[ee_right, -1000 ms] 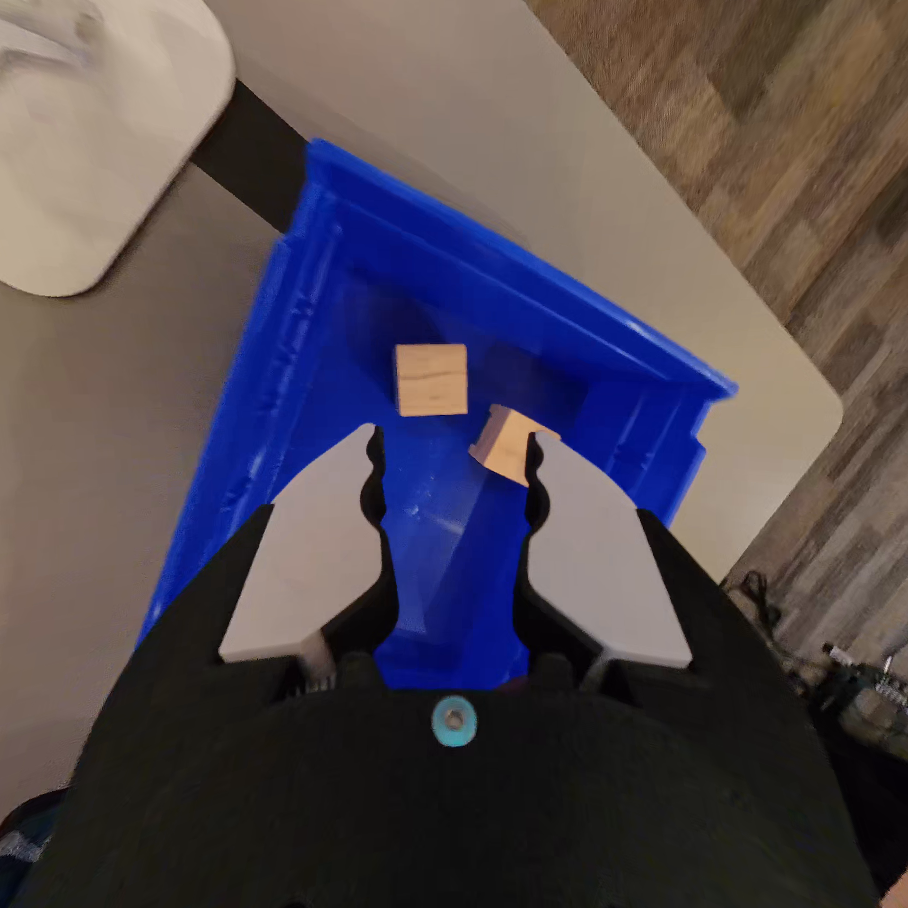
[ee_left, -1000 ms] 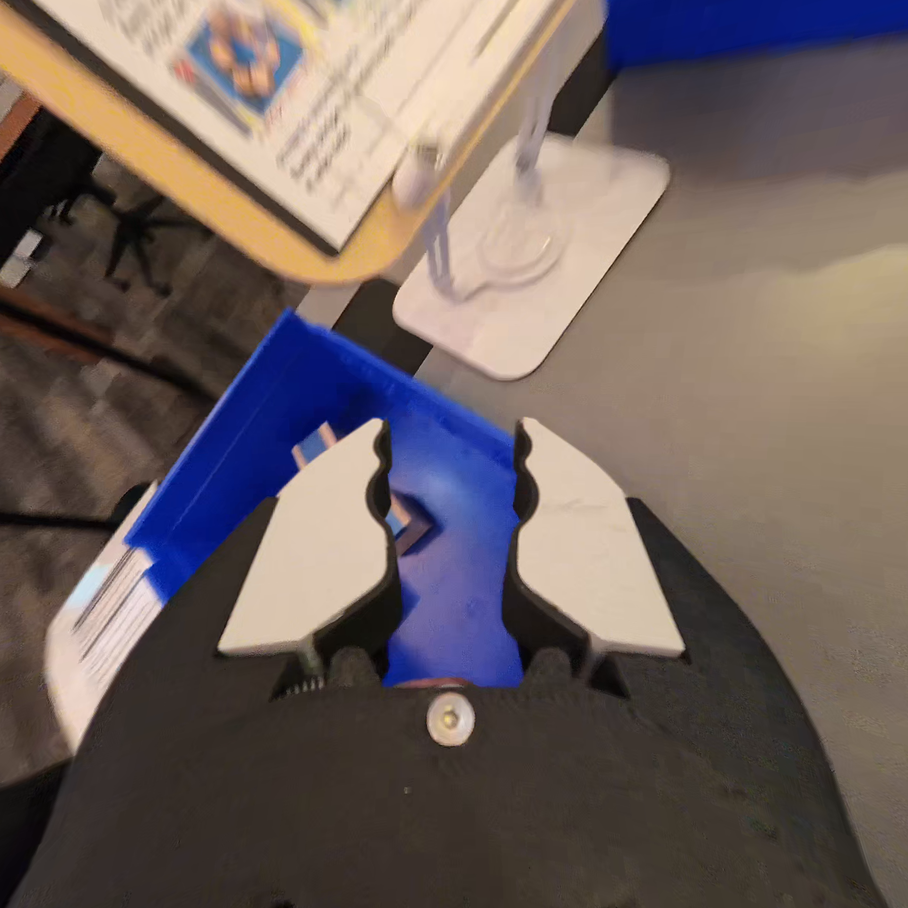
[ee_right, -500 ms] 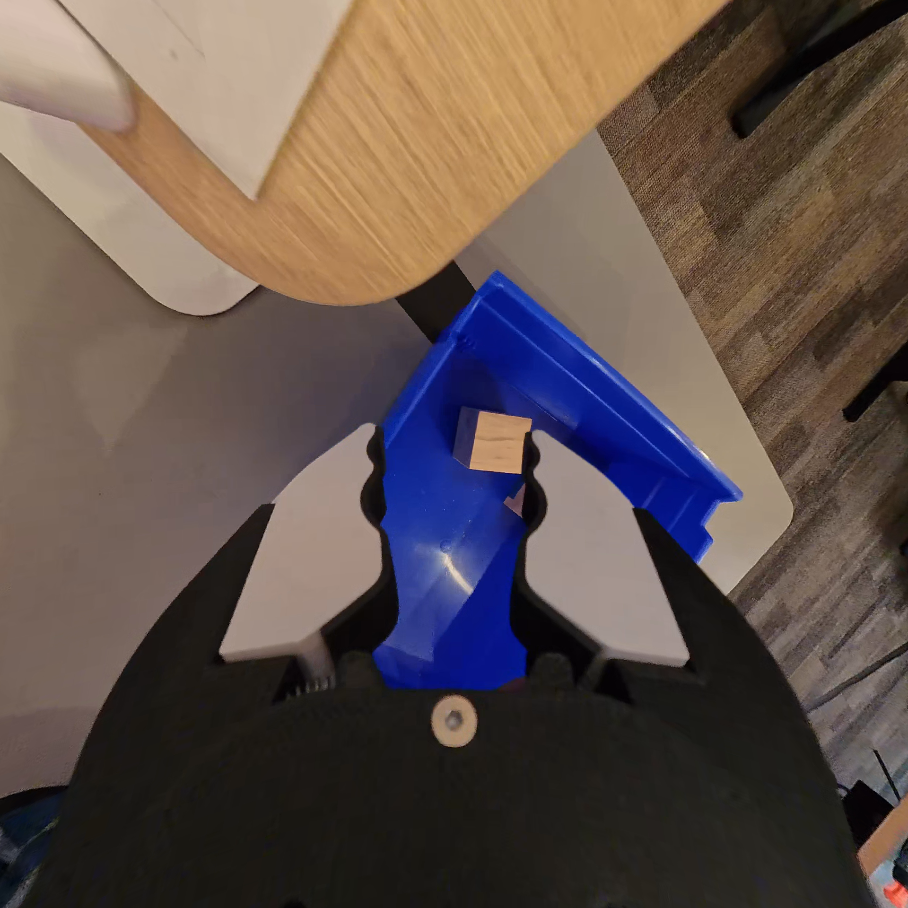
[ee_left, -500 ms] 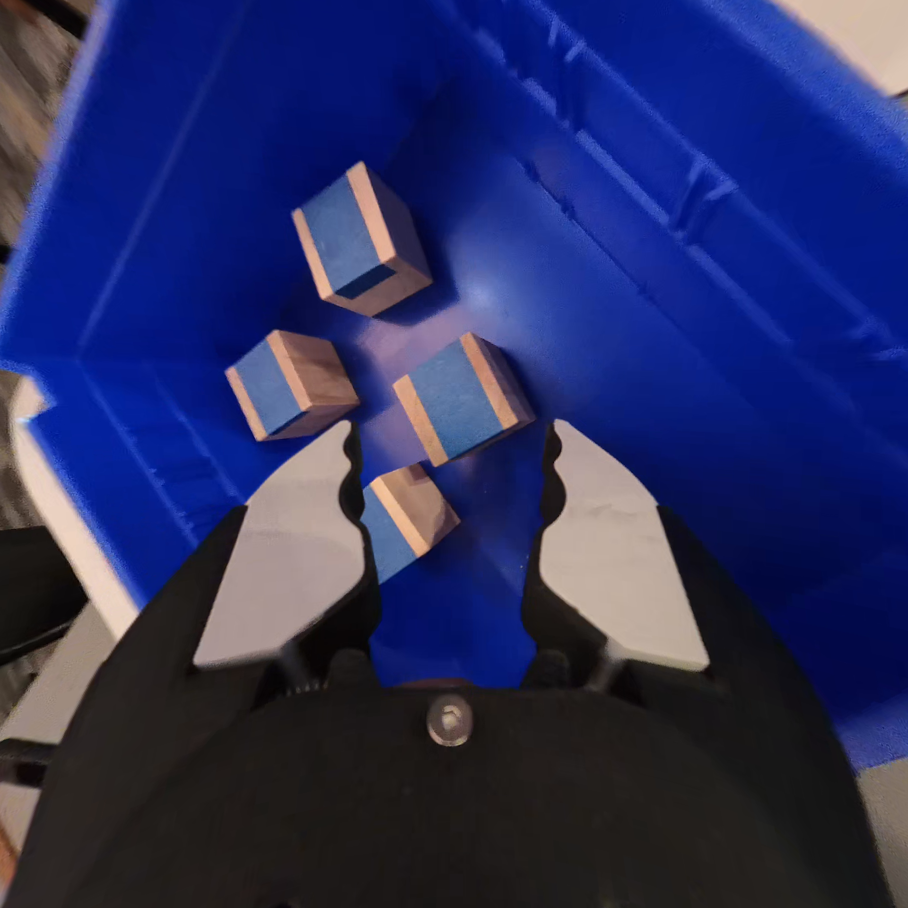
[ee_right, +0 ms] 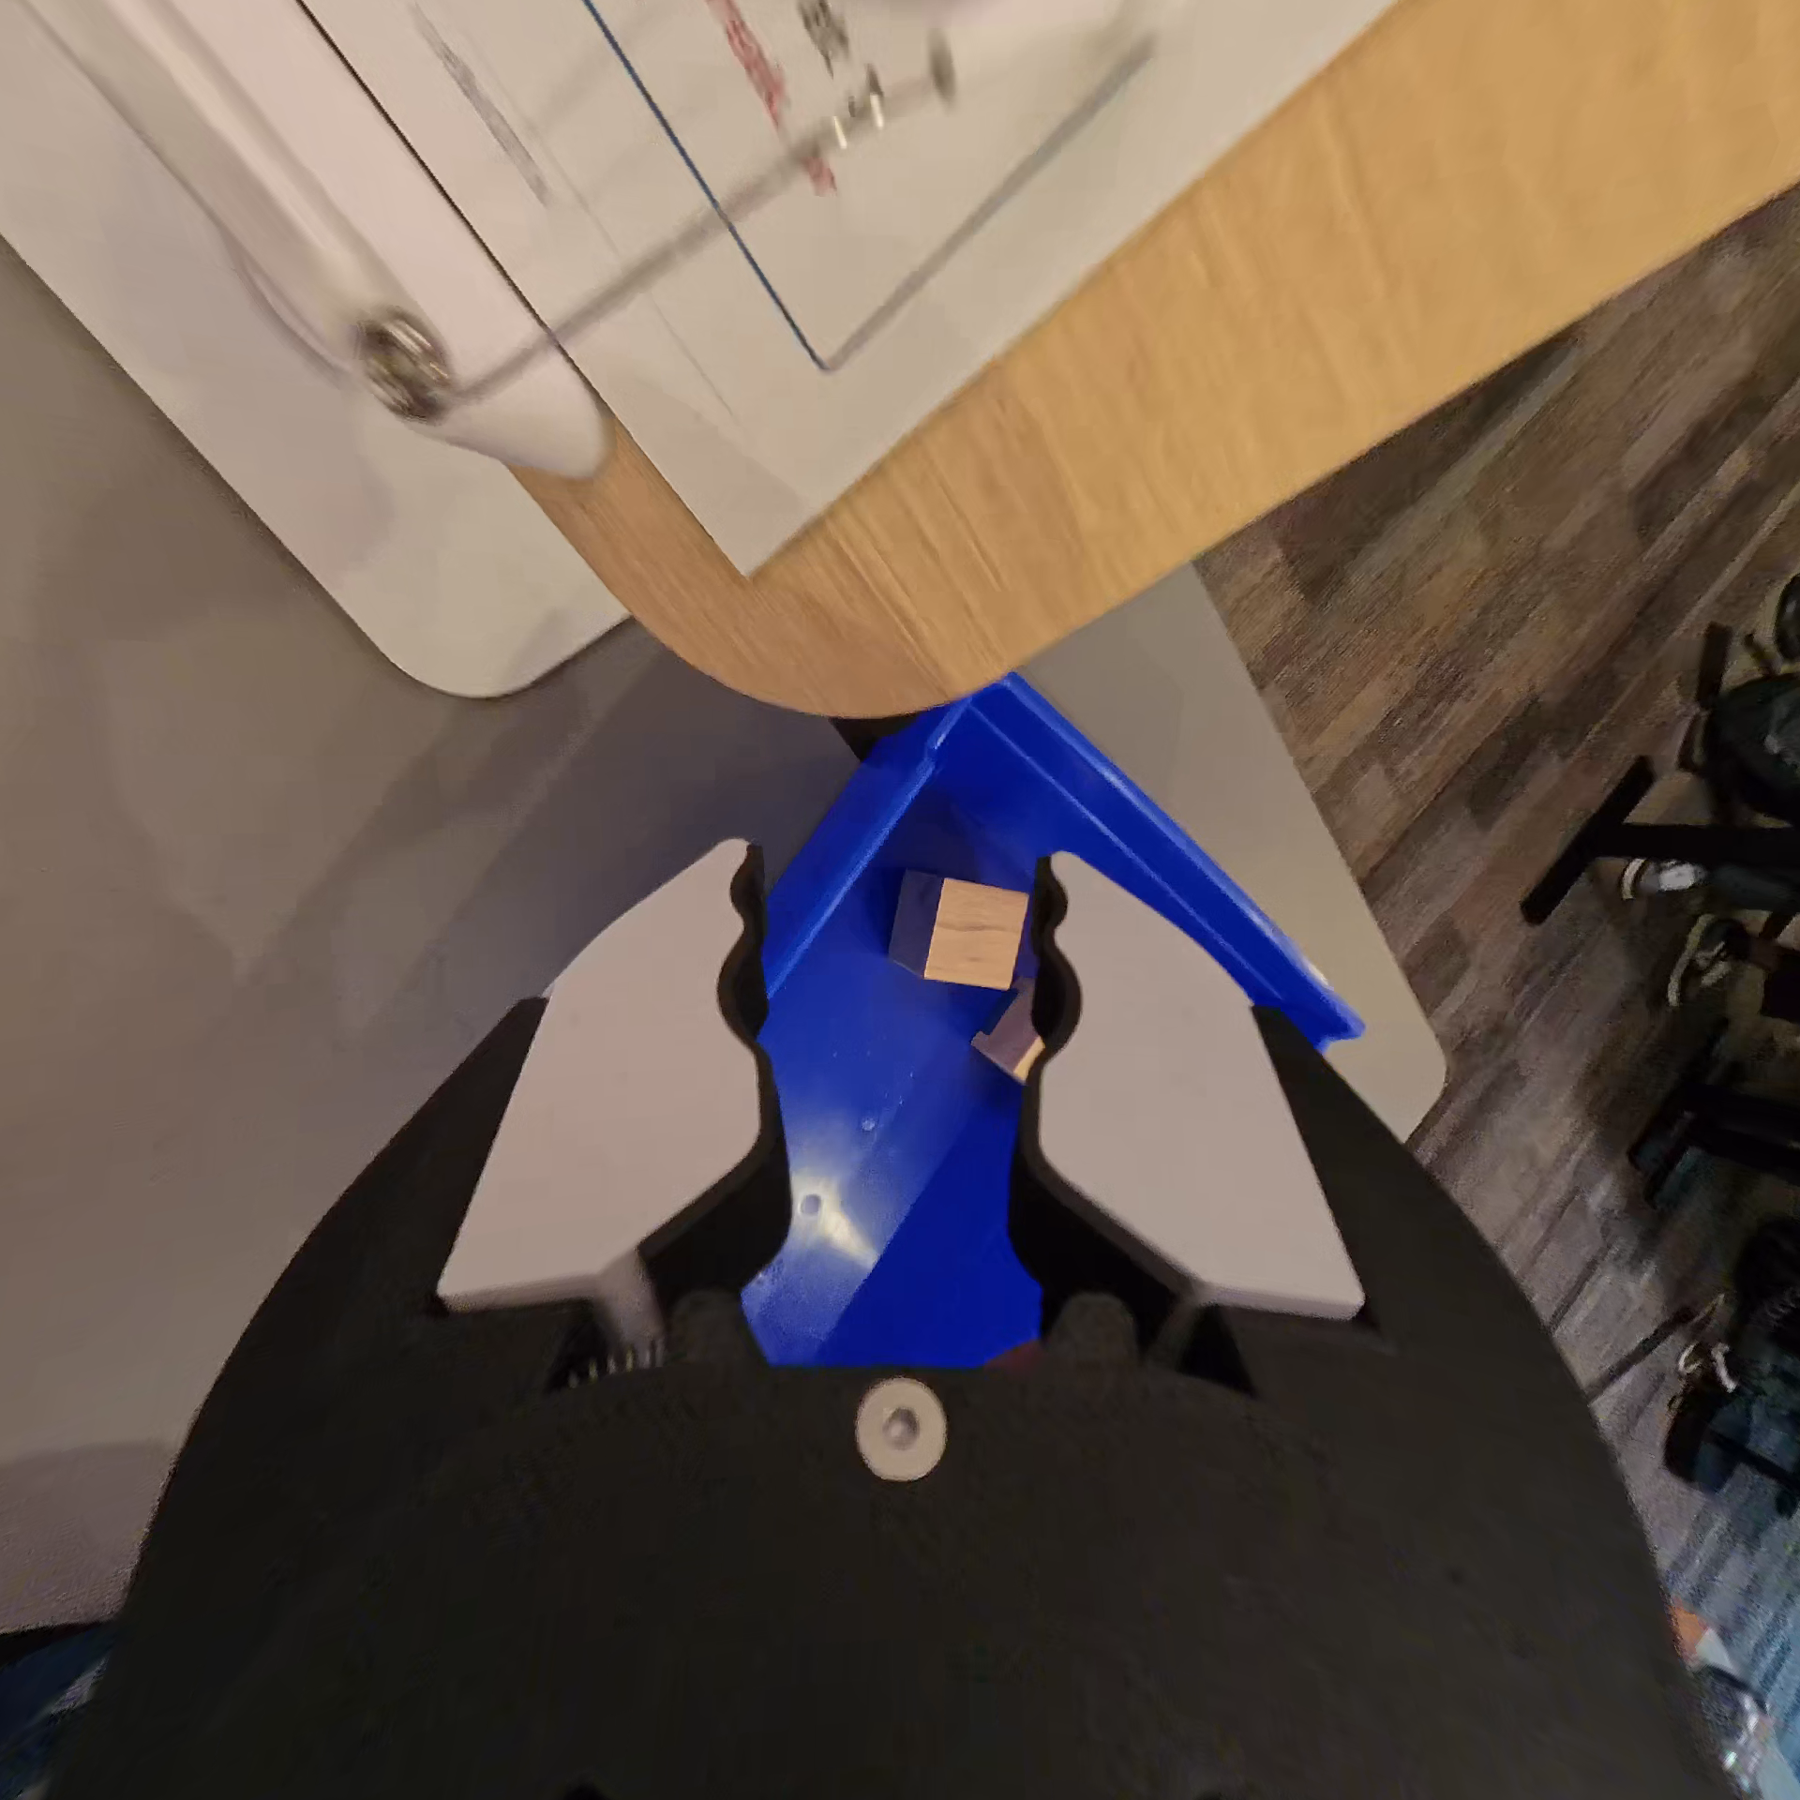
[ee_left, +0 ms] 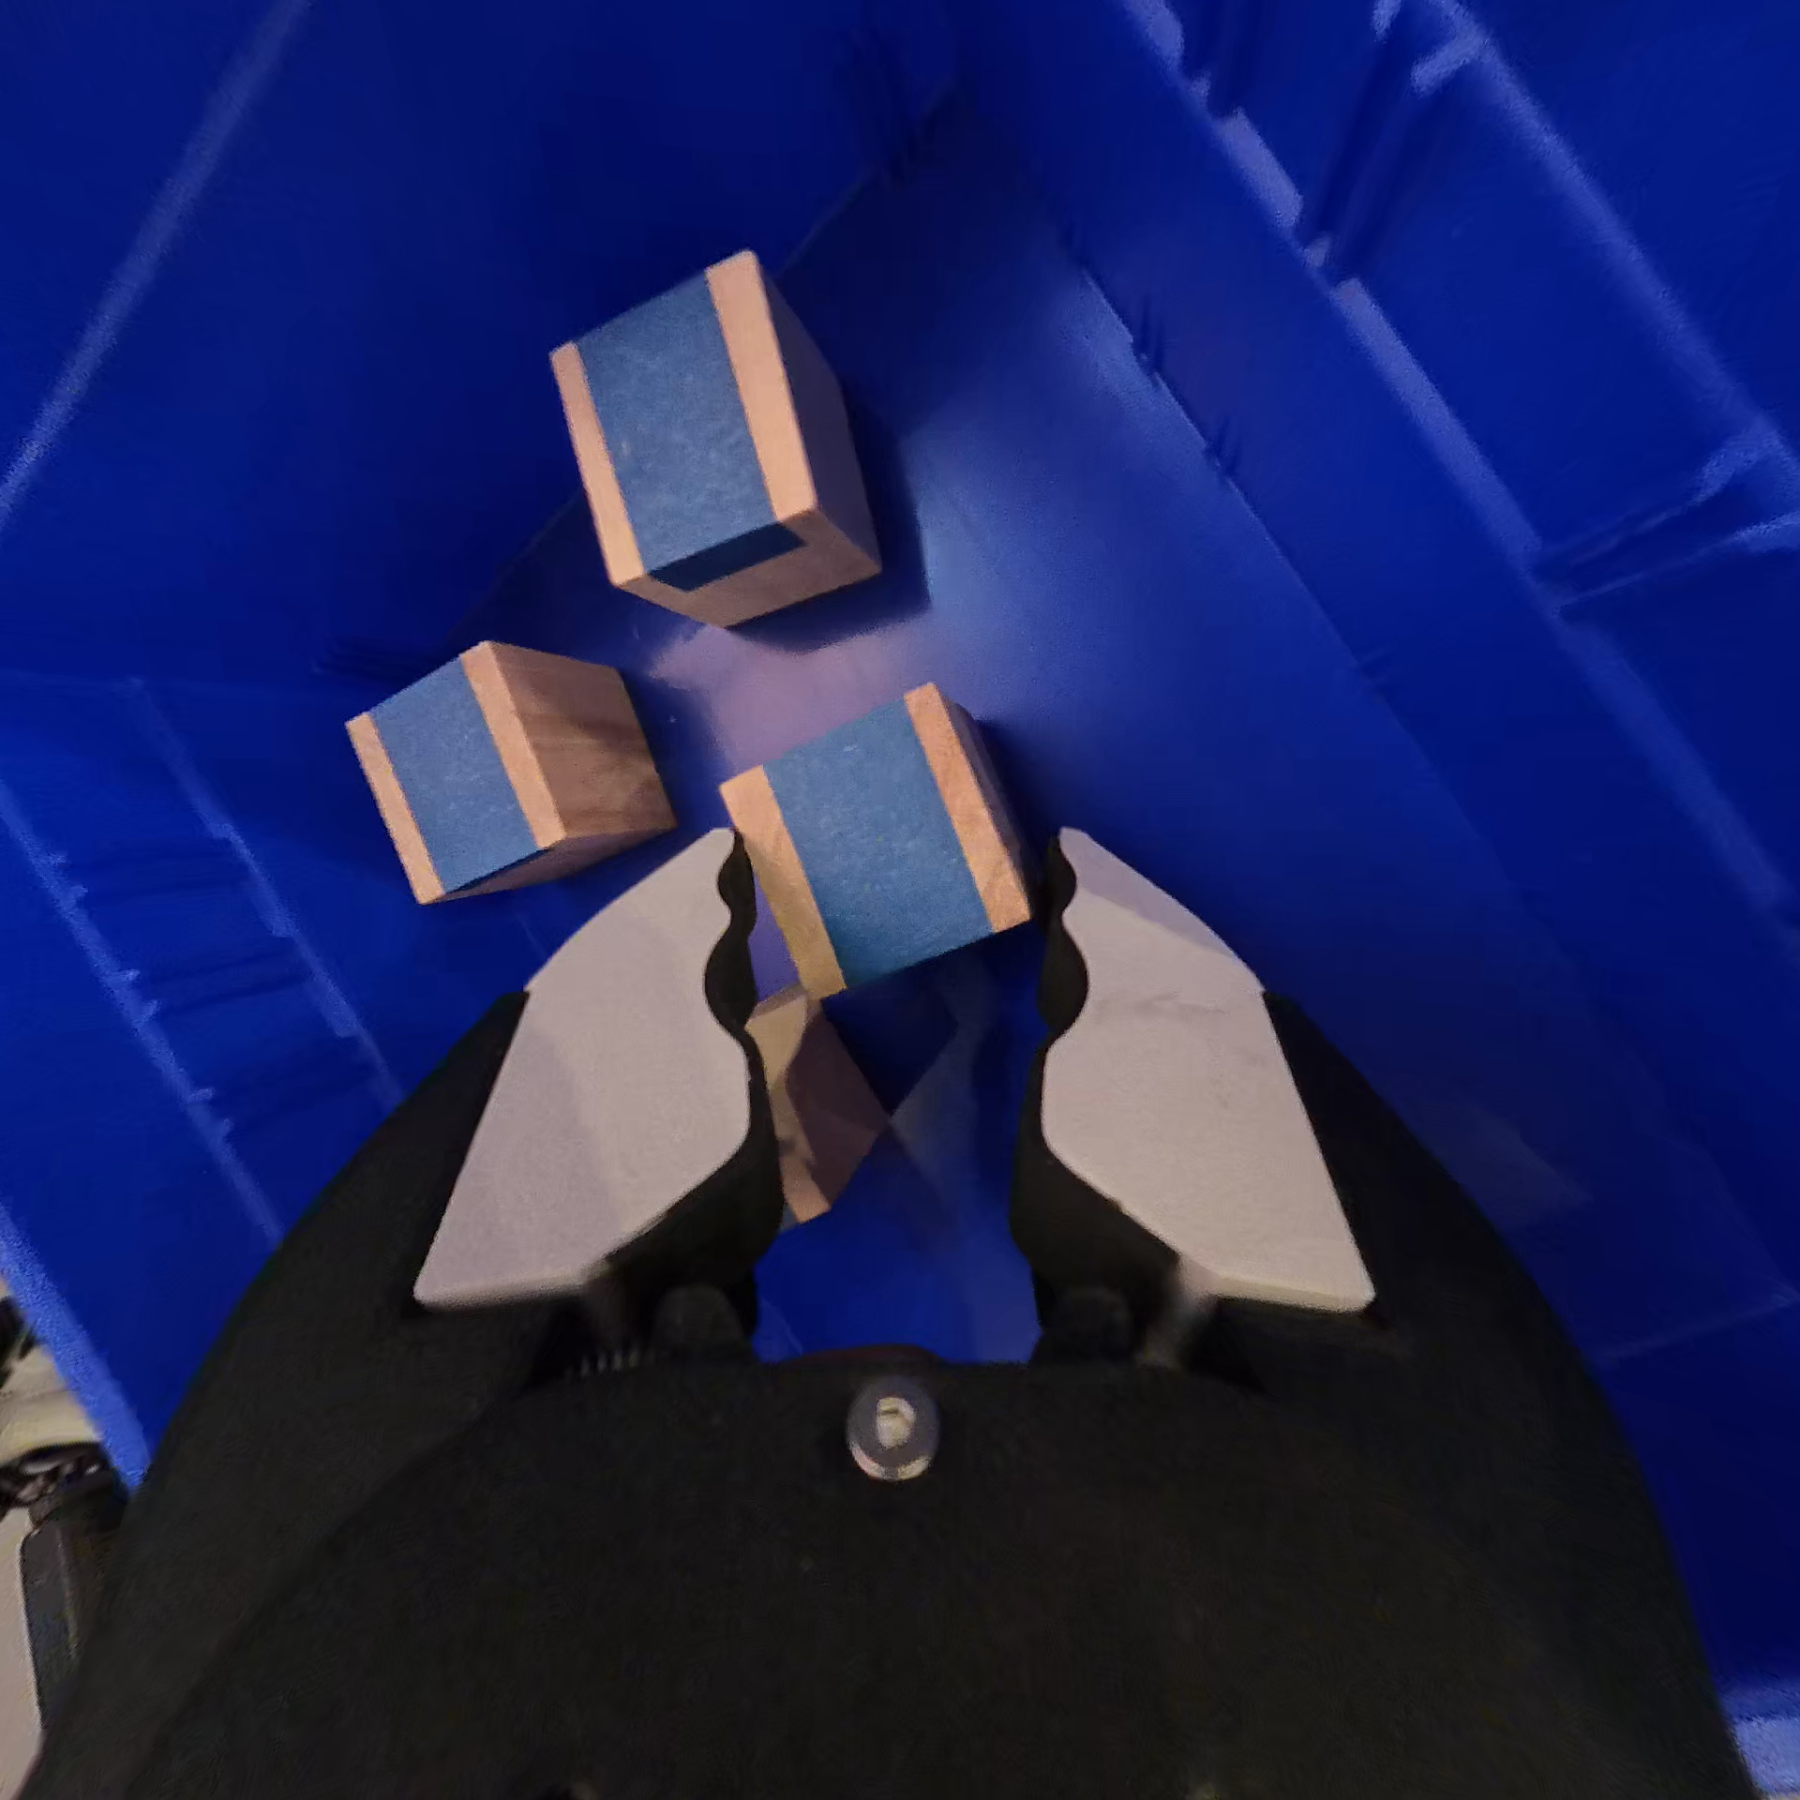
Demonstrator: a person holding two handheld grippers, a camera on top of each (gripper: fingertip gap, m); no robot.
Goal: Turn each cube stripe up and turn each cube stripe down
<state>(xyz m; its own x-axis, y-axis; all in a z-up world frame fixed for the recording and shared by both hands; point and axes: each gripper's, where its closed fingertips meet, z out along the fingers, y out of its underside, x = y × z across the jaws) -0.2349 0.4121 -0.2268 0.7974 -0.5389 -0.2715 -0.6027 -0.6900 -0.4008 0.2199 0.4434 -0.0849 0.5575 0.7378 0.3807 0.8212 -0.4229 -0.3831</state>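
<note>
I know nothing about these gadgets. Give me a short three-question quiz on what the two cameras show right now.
1. True or false: the left hand-held gripper has its pads pressed on the cube between its fingers.
2. In the left wrist view, how many cubes in the blue bin clearly show a blue stripe on top?
3. The cube ahead of the right hand-held gripper shows on top: A) a blue stripe, B) plain wood, C) a red sticker.

Key: 1. False: gaps show on both sides. 2. Three. 3. B.
</note>
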